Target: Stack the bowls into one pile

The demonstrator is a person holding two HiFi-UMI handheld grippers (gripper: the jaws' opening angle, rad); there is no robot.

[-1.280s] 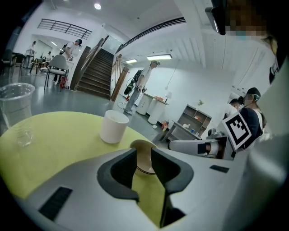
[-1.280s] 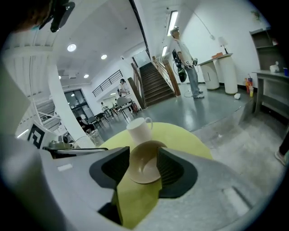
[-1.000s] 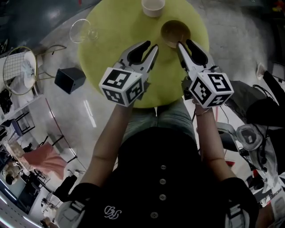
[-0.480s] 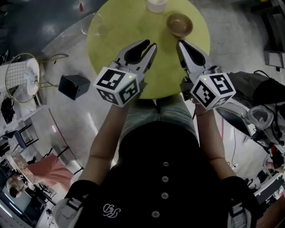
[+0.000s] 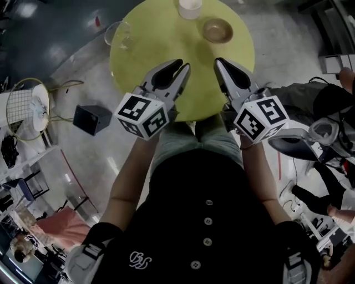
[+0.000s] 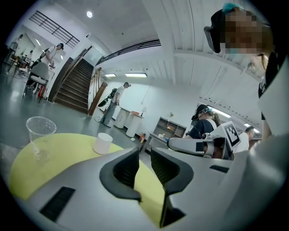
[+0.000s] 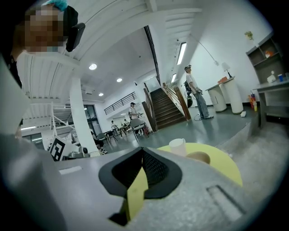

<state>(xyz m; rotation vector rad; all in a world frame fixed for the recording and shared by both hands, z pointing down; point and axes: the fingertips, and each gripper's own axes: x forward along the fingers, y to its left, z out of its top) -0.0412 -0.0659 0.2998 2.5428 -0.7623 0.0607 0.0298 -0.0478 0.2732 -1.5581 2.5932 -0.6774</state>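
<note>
Table [image 5: 166, 61], one brown bowl [image 5: 217, 30], one white cup [image 5: 189, 8], one clear cup [image 5: 118, 34]

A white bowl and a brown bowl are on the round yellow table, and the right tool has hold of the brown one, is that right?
No. The right tool holds nothing: the right gripper view shows its jaws shut and empty. The brown bowl sits free on the round yellow table, near the white bowl.
</note>
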